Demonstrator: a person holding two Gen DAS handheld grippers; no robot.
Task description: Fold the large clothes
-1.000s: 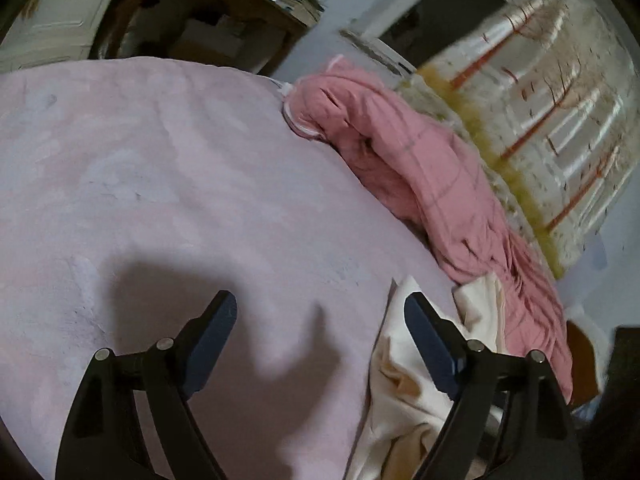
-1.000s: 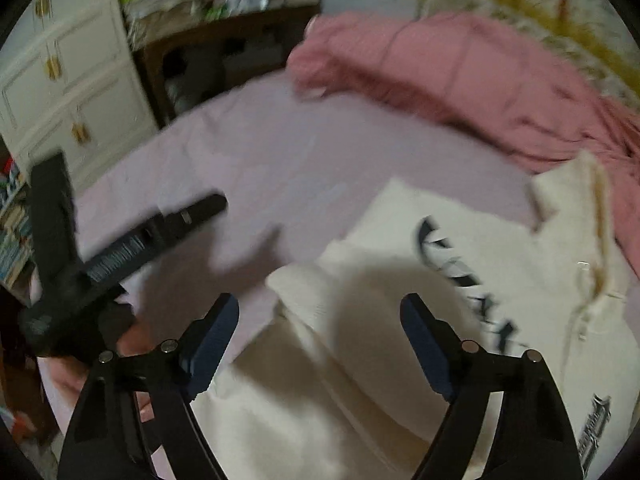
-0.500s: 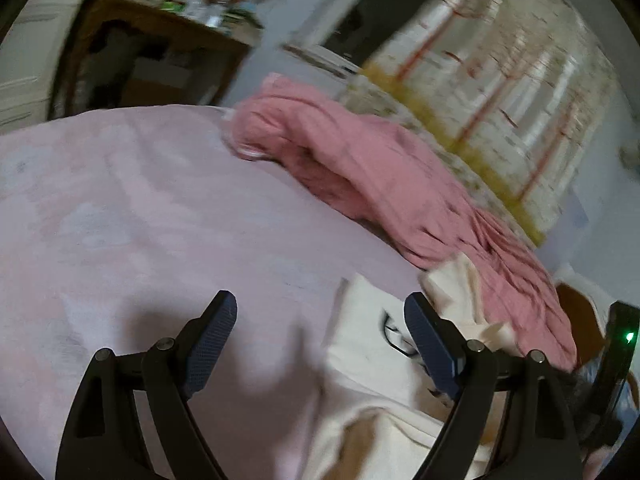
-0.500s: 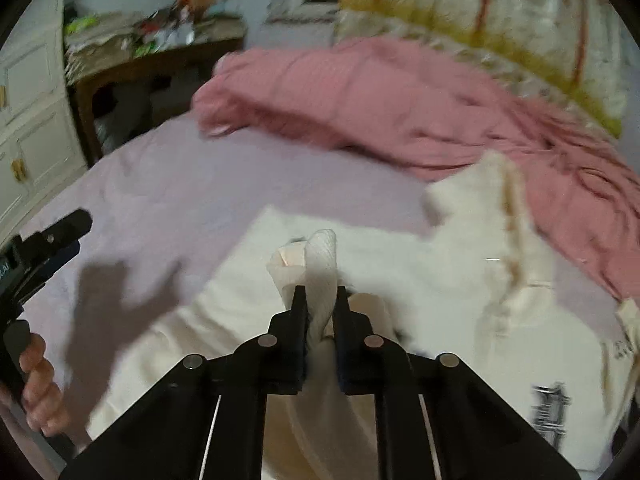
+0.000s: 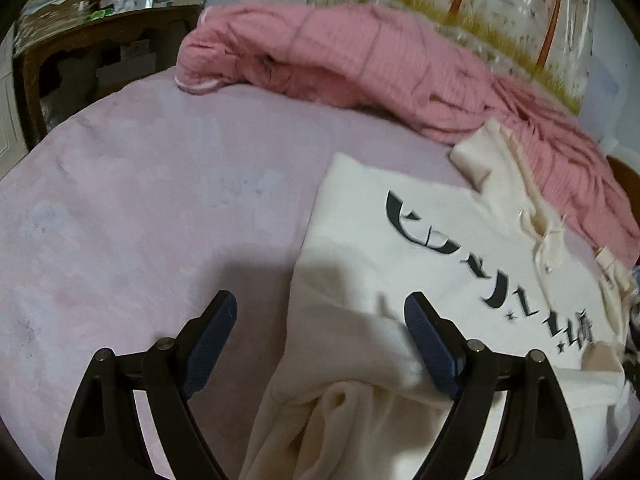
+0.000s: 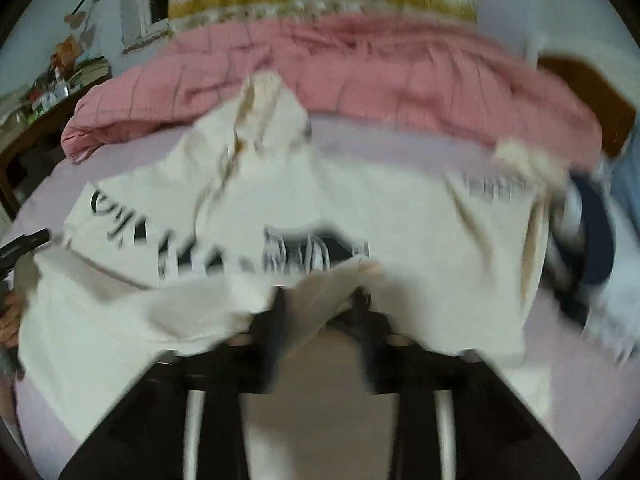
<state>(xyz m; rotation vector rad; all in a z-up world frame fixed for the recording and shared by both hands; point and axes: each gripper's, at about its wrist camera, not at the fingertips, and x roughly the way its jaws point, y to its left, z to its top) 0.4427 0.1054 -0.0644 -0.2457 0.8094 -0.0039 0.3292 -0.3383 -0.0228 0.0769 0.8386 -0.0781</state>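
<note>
A cream hoodie [image 5: 400,264] with black lettering lies spread on the pink bedsheet [image 5: 140,200], hood toward the quilt. My left gripper [image 5: 320,312] hovers open over the hoodie's left edge, gripping nothing; a bunched sleeve lies below it. In the blurred right wrist view the hoodie [image 6: 420,220] fills the middle. My right gripper [image 6: 320,300] has its jaws opening, with a fold of cream sleeve [image 6: 332,280] still lying between them, pulled across the printed chest. The left gripper [image 6: 24,240] and the hand holding it show at the left edge.
A rumpled pink quilt [image 5: 360,56] runs along the far side of the bed, below a tree-patterned wall hanging [image 5: 500,8]. A cluttered wooden desk [image 5: 80,40] stands at the back left. A dark blue and white item [image 6: 596,232] lies at the hoodie's right.
The right gripper shut on the cream sleeve fold, carried it to the right across the hoodie, and its jaws have now parted. The left gripper swung over the hoodie's edge, staying open.
</note>
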